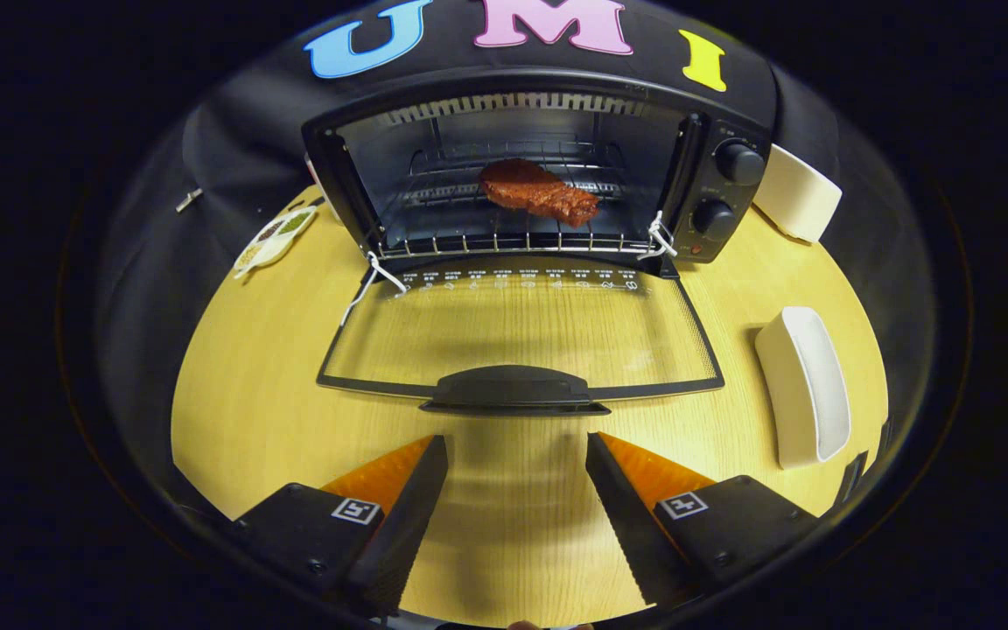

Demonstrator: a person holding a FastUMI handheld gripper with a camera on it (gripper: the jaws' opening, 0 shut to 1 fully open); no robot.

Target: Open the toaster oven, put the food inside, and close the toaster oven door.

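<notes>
A black toaster oven [714, 175] stands at the back of the wooden table [250, 411]. Its glass door [521, 332] lies folded down flat toward me, with the black handle [513, 389] at its near edge. A reddish-brown piece of meat [541, 192] rests on the wire rack [504, 236] inside the oven. My gripper [517, 451] is open, with nothing between its fingers. The fingertips sit just short of the door handle, one to each side of it, above the bare tabletop.
A white rectangular dish [806, 385] lies on the table right of the door. Another white container [797, 192] stands beside the oven's right side, by the two knobs [736, 162]. A small divided plate [275, 238] with seasonings sits left of the oven.
</notes>
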